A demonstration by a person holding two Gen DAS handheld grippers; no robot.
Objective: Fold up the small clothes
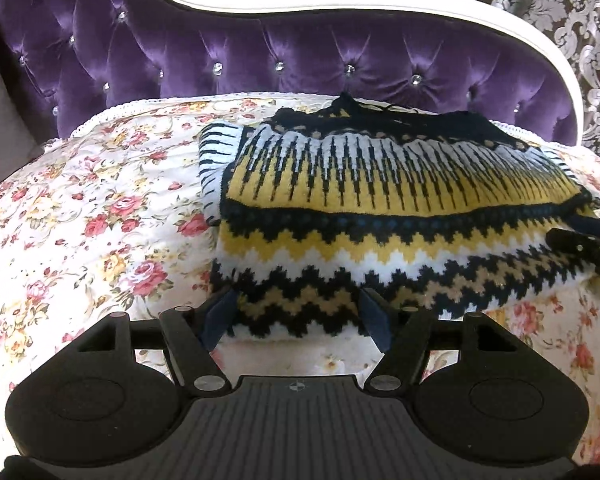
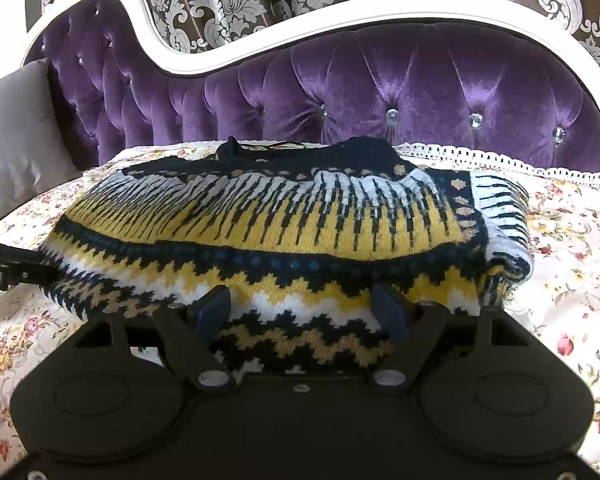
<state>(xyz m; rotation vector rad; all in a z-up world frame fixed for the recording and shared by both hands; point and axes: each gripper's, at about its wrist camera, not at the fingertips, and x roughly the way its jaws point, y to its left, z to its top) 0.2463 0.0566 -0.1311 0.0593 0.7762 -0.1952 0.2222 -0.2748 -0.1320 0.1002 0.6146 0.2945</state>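
Both grippers, left gripper (image 1: 298,312) and right gripper (image 2: 306,310), are sitting spread apart over the near hem of the black-yellow-white zigzag knitted sweater (image 1: 380,208), probably not pinching it.

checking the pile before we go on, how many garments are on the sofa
1: a patterned knit sweater lying partly folded on the floral cover, its near hem between the open fingers of both grippers. Anything beneath it would be hidden.

Sweater (image 1: 380,208) on cover (image 1: 80,220), before backrest (image 1: 260,52)
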